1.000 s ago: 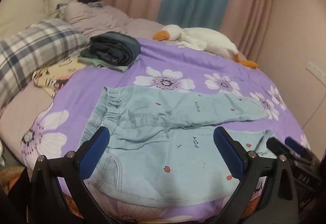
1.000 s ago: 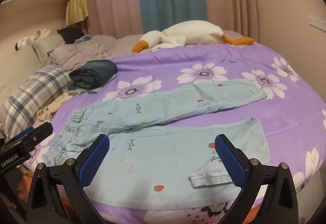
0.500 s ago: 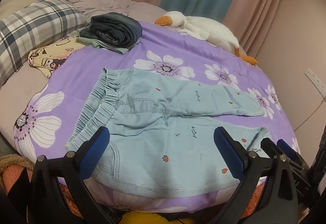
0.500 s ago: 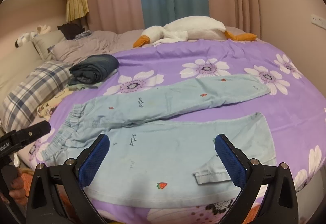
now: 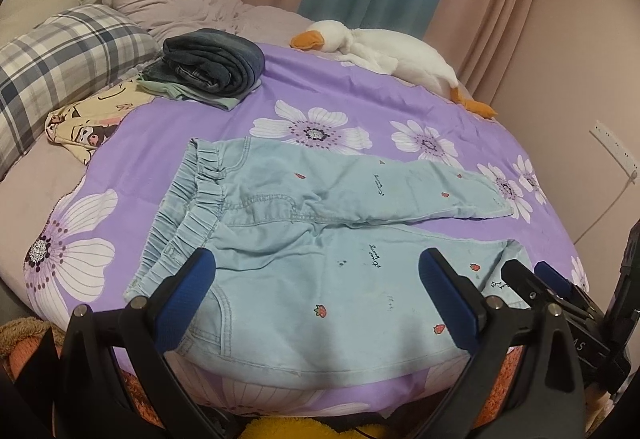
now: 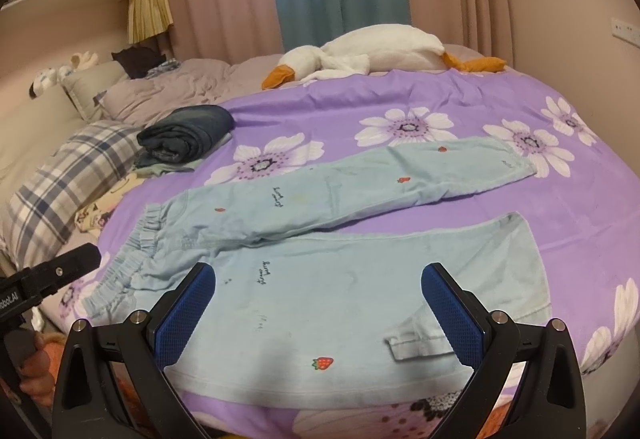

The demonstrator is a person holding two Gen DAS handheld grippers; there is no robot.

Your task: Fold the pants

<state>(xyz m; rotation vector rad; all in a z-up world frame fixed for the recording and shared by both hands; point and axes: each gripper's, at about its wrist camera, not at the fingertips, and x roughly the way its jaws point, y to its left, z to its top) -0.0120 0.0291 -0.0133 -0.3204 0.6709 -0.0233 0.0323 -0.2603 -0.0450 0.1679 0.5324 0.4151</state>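
Light blue pants point(image 5: 304, 239) with small strawberry prints lie flat on the purple flowered bedspread point(image 5: 348, 95), waistband to the left, the two legs spread apart to the right. They also show in the right wrist view point(image 6: 328, 259). My left gripper point(image 5: 316, 287) is open and empty, above the near leg close to the waistband. My right gripper point(image 6: 318, 299) is open and empty, above the near leg toward its cuff, whose corner point(image 6: 416, 345) is turned up. The right gripper's fingers point(image 5: 520, 279) show at the right of the left wrist view.
A folded dark jeans pile point(image 5: 212, 63) sits at the far left of the bed beside a plaid pillow point(image 5: 60, 55) and a yellow cartoon cloth point(image 5: 88, 123). A white goose plush point(image 5: 384, 55) lies at the far edge. Curtains hang behind.
Both grippers have risen and tilted down, so the pants sit fuller in view. Both stay open. The pants have not moved.
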